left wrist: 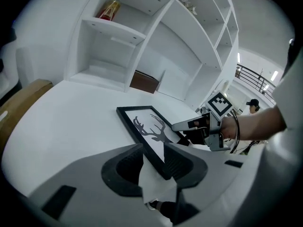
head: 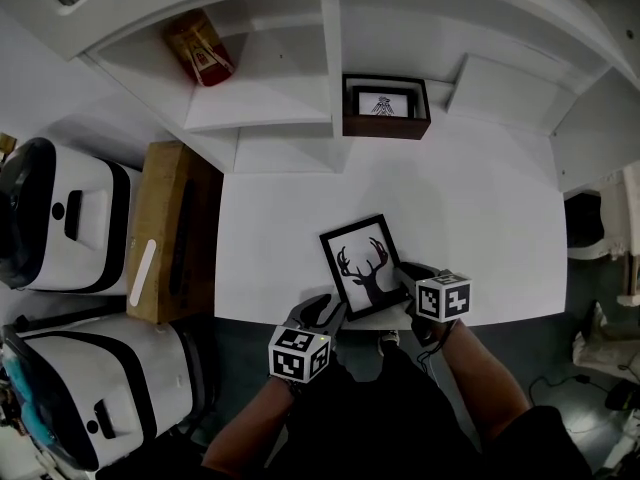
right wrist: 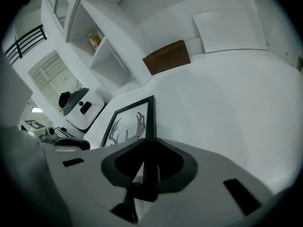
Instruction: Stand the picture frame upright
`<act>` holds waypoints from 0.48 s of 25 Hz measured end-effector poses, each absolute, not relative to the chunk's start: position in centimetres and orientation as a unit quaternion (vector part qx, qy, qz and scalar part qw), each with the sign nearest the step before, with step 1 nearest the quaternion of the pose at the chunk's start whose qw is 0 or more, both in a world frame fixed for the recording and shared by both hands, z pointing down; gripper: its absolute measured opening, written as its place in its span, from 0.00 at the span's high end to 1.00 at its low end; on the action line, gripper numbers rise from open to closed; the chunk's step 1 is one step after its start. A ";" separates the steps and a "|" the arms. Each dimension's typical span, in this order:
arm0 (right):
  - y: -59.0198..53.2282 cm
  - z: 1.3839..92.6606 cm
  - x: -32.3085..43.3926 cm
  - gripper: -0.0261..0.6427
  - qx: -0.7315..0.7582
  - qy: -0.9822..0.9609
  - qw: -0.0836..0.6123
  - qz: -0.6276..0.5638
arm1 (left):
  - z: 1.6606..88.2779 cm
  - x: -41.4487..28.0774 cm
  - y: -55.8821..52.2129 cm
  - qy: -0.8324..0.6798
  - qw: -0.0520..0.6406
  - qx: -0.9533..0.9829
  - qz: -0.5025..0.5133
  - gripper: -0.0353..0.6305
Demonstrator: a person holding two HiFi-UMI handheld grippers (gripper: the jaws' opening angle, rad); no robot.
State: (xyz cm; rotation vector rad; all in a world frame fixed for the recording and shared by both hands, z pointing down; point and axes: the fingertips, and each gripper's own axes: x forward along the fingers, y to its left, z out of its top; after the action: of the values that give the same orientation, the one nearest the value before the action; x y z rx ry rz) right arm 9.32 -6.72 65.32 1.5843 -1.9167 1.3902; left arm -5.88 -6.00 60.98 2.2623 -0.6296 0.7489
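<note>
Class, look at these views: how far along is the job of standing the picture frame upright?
Done: the right gripper is clamped on one side edge of the picture frame. In hand: the left gripper straddles its near corner, jaws apart, not pressing. Left: the frame lies low, face up, at the front of the table; it needs tipping onto an edge and releasing.

White table [head: 470,238] against white shelf unit [head: 330,58]; wooden cabinet [head: 160,218] at left; dark floor [head: 580,303] below.
</note>
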 end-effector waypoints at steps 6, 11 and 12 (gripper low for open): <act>-6.7 65.4 9.5 0.86 0.544 -0.663 0.129 0.497 | 62.6 -5.2 -7.1 -0.252 0.390 0.841 0.277 0.71; -6.8 65.4 9.7 0.87 0.538 -0.659 0.114 0.513 | 63.7 -4.8 -7.4 -0.262 0.409 0.830 0.274 0.70; -6.8 65.4 9.7 0.87 0.535 -0.659 0.111 0.518 | 63.8 -4.7 -7.4 -0.264 0.415 0.827 0.272 0.70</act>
State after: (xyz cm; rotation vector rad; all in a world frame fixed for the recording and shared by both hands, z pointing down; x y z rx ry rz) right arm 9.75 -6.80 65.41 1.5707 -1.9347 1.5208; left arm -4.70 -7.41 63.81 2.0790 -0.6621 0.6825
